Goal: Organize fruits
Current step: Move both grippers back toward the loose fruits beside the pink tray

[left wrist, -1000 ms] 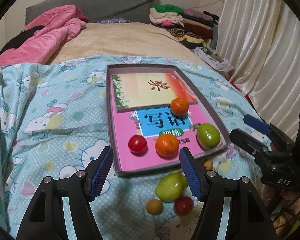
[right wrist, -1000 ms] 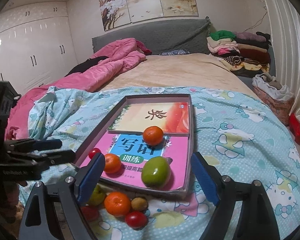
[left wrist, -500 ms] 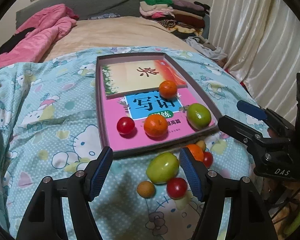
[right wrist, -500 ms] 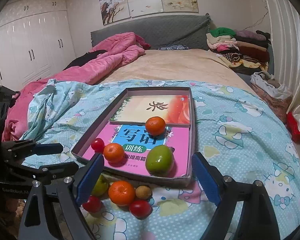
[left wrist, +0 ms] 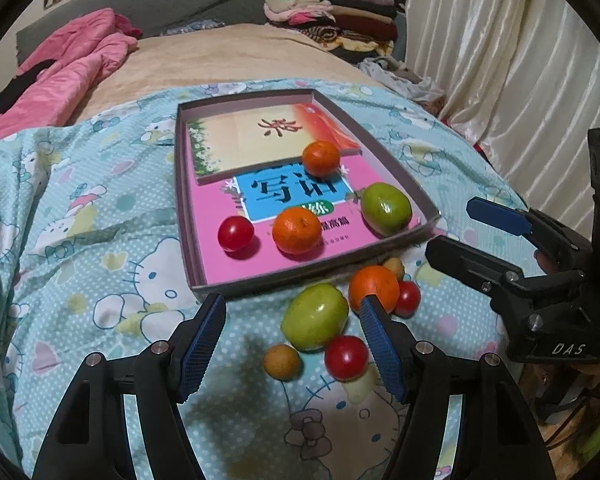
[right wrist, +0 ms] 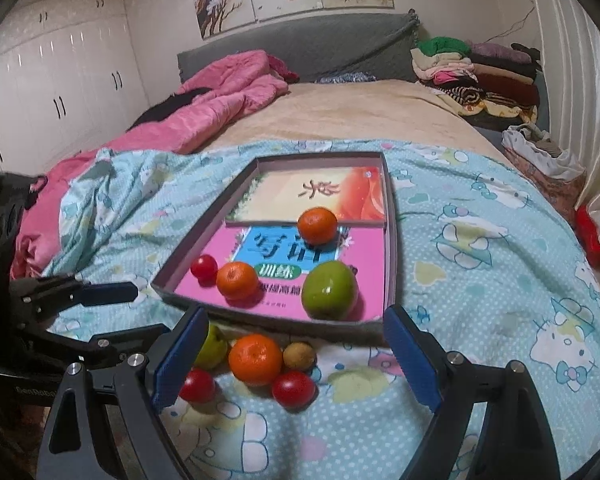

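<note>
Green fruit (left wrist: 314,317) now fully between left gripper (left wrist: 293,338) pads — both grippers wide, empty; right gripper (right wrist: 297,360) steady — tray (left wrist: 392,242) on blue bedsheet (left wrist: 80,240), bedroom.

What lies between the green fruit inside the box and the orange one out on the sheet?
Only the box's low front wall, seen in the right wrist view, separates the green fruit from the orange one.

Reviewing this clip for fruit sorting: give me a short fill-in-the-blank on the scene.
1. The tray holds ___ fruits.
2. The green fruit on the bedsheet lies ___ the tray.
3. Both the left gripper and the right gripper have their jaws ___.

Missing words: four; outside; open
</note>
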Motion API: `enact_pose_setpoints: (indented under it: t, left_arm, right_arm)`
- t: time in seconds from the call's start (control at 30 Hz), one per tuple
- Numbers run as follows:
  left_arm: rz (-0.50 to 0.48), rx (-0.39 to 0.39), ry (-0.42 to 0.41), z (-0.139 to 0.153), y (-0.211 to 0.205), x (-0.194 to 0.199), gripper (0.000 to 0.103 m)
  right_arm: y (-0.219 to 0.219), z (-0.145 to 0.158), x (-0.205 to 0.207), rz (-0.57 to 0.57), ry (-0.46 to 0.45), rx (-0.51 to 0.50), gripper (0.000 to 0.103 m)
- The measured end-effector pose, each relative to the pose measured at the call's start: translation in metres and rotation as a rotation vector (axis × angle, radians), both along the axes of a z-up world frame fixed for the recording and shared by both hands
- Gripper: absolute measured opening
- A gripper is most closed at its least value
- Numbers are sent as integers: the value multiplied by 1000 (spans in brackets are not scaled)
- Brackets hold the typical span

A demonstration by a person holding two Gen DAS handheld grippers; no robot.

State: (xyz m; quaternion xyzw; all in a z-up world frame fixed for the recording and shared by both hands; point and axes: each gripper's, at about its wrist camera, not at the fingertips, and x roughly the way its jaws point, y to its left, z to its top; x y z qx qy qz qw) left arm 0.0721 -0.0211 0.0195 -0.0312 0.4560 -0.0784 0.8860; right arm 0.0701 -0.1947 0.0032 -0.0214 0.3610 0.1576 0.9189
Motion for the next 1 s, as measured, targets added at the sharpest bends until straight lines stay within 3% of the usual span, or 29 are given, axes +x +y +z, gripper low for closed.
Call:
enact_pose_setpoints:
  t: [0.67,1.0]
  left_arm:
    - [-40,44,55,-12,-9,4,71]
    - [-47,-22,86,-17,-3,9,71]
  right_arm:
    - [3,-22,0,-26,118,-86,89]
    - [5,-34,2,-24,177,-118,89]
